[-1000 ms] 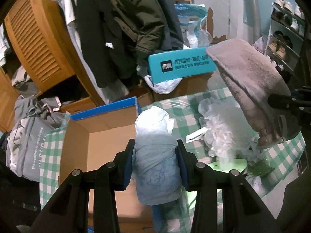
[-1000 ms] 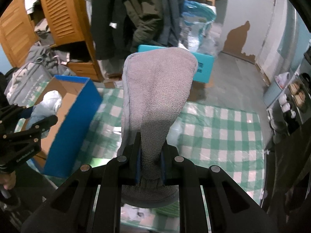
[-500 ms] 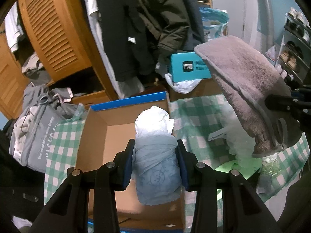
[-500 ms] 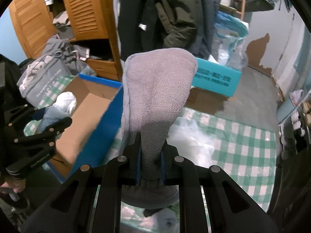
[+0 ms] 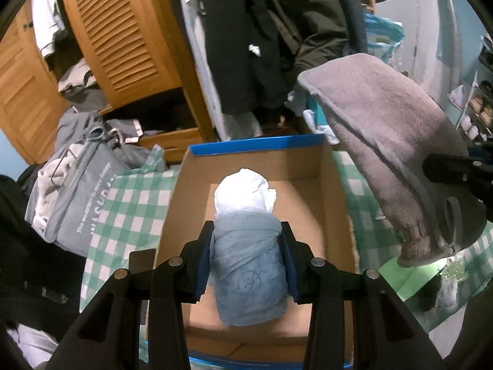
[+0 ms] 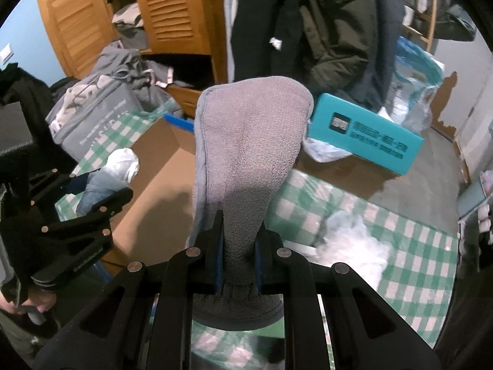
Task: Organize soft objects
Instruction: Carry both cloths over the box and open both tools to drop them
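My left gripper (image 5: 246,243) is shut on a rolled bundle of pale blue and white cloth (image 5: 246,240), held above the inside of an open cardboard box (image 5: 317,191) with a blue rim. My right gripper (image 6: 238,246) is shut on a grey fleece slipper (image 6: 249,151) that stands up from its jaws. In the left wrist view that slipper (image 5: 391,141) hangs just right of the box. The right wrist view shows the left gripper (image 6: 101,191) with its cloth bundle (image 6: 120,166) over the box (image 6: 160,166) at the left.
A green-and-white checked cloth (image 6: 400,240) covers the table, with a white fluffy heap (image 6: 354,240) on it. A teal box (image 6: 366,135) lies behind. A grey bag (image 5: 77,197) of clothes stands left of the box. Wooden louvred doors (image 5: 114,30) and hanging coats (image 5: 271,30) fill the back.
Both grippers moved left across the table with their loads. The cloth bundle now hangs over the middle of the box, and the slipper has come up beside the box's right wall.
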Available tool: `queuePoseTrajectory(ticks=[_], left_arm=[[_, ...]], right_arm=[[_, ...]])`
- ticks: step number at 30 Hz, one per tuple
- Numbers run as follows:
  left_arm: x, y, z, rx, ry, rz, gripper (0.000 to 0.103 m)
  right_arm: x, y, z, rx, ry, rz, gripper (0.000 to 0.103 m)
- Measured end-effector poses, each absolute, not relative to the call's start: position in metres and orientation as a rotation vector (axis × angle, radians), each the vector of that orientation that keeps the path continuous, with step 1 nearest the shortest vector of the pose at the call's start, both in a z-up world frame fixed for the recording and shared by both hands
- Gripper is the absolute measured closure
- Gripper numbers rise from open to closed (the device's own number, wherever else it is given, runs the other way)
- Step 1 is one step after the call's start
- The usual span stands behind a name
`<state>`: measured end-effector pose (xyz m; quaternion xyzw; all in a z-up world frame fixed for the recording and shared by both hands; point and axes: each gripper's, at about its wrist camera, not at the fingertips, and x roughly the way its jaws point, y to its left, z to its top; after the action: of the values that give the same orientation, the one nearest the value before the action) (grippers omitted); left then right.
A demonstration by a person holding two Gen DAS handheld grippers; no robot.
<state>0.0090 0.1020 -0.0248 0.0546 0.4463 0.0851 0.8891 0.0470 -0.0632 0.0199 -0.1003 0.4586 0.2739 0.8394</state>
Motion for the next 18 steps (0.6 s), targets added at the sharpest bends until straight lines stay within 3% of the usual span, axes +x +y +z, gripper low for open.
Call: queuePoseTrajectory(ticks=[18], left_arm=[[0.013,0.16,-0.058,0.017,1.021,0.284,0.062]], right_arm=[[0.072,0.02,-0.021,-0.226,1.091,0.669,0.09]])
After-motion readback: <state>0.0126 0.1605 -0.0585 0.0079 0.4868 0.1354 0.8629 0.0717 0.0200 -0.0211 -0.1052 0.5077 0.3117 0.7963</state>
